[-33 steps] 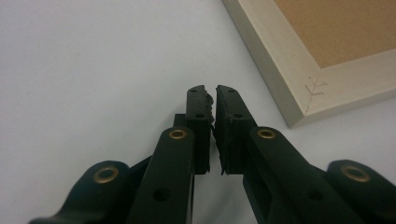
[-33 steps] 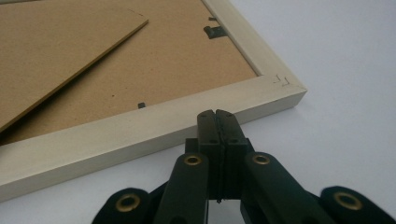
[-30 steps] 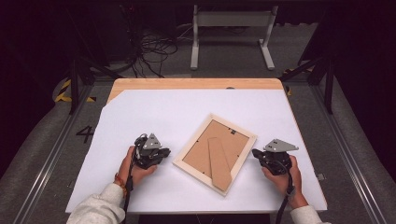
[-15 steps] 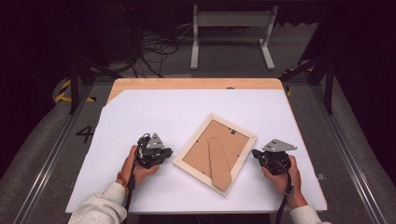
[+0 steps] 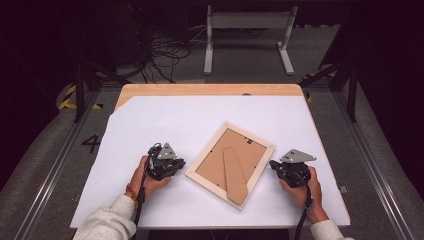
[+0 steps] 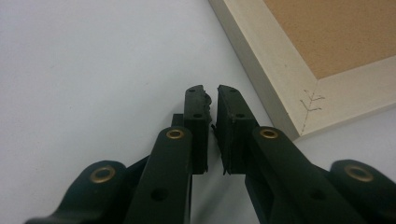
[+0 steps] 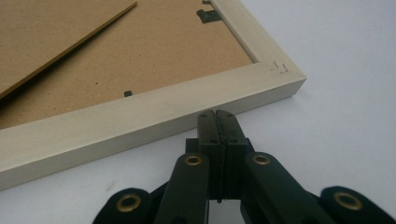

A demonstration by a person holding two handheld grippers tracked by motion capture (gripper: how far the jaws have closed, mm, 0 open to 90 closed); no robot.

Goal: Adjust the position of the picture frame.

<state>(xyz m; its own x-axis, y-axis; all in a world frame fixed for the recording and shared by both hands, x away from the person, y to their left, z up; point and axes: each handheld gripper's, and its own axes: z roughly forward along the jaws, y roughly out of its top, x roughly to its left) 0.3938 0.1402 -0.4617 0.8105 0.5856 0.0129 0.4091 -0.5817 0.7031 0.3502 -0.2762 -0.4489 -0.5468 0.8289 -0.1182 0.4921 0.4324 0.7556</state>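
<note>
The left claw (image 5: 176, 163) rests nearly closed, empty, just beside the picture frame's (image 5: 231, 162) left edge. The frame lies face-down, mid-surface (image 5: 200, 115), open white room beyond. The right claw (image 5: 274, 165), jaws together, empty, nears its right edge.

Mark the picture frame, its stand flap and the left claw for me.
picture frame (image 5: 201, 168): high view, pale wooden left border.
stand flap (image 5: 235, 176): high view, middle of the brown strip.
left claw (image 6: 211, 93): left gripper view, between the tips.
</note>
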